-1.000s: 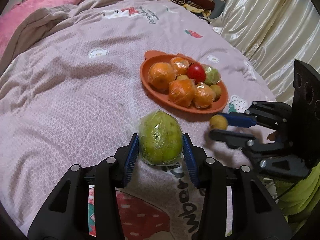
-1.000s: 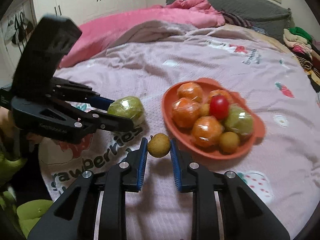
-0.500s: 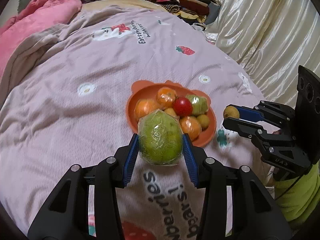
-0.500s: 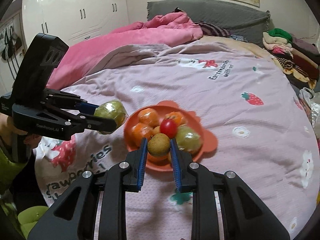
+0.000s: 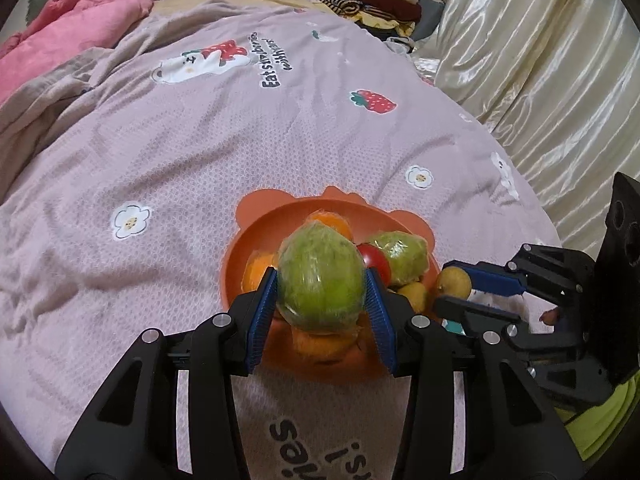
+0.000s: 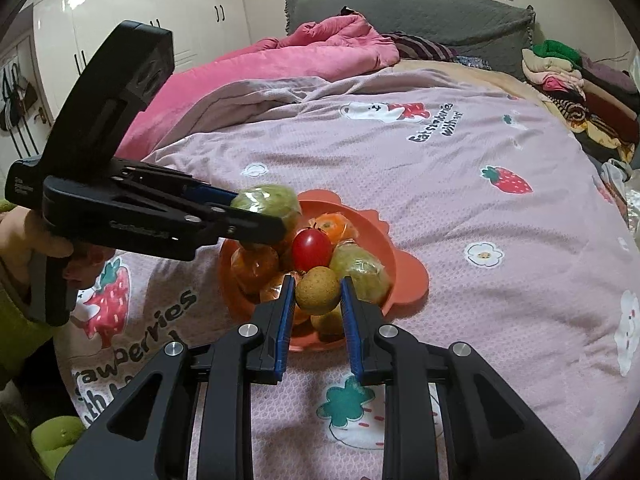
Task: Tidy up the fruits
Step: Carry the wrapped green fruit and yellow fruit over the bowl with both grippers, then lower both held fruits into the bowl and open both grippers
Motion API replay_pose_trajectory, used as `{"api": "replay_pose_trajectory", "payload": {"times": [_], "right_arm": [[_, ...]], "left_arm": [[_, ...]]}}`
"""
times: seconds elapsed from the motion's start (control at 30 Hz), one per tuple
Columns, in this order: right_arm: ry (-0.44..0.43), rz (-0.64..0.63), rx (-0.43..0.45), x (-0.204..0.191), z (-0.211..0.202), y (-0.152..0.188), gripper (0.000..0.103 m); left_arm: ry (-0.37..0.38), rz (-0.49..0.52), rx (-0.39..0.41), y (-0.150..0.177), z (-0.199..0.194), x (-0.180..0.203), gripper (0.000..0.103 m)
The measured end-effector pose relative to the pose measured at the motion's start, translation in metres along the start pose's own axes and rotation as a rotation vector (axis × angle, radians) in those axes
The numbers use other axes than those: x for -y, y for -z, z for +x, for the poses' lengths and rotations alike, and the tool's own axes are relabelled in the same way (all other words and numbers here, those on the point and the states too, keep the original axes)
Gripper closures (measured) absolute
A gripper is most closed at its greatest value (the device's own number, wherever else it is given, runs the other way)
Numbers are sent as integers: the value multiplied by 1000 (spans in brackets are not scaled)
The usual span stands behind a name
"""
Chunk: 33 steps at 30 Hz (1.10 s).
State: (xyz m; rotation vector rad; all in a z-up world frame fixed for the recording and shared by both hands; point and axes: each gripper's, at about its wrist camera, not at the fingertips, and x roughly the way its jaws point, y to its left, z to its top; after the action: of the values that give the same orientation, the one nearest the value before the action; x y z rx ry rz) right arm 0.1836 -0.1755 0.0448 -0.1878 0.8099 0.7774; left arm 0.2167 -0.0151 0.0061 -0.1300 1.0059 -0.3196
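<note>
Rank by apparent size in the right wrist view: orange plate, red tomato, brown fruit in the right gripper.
1. orange plate, clearly largest.
2. brown fruit, though nearer the camera, so unsure.
3. red tomato, similar in size.

A wrapped green fruit (image 5: pixel 320 278) and a small brown fruit (image 6: pixel 317 290) hang above the orange plate (image 5: pixel 256 236) heaped with wrapped oranges (image 6: pixel 254 266) and a tomato (image 6: pixel 311 249).
</note>
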Motion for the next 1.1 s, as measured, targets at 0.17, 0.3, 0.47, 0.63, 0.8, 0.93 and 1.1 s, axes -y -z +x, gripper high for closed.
{"api": "replay_pose_trajectory", "payload": {"times": [0.17,0.3,0.47,0.63,0.8,0.93,1.1], "right_arm": [[5,-9,4,0,4,-2,81],[12,-19,2,-2,8,-3,81],[20,-28,-9,-4,13,-1,80],[31,-21,-5,-3,10,2,68],[36,-8,0,-1,4,7,58],[44,10,1,1,-2,14,53],[57,38,0,5,-9,22,44]], "left_arm": [[-6,3,2,0,1,-1,67],[-6,2,0,2,2,0,65],[-6,1,0,1,3,-1,62],[-6,-2,2,2,3,-2,62],[-11,-2,10,1,1,-2,58],[-12,-3,16,0,0,-2,57],[-19,-4,29,0,-6,-1,53]]}}
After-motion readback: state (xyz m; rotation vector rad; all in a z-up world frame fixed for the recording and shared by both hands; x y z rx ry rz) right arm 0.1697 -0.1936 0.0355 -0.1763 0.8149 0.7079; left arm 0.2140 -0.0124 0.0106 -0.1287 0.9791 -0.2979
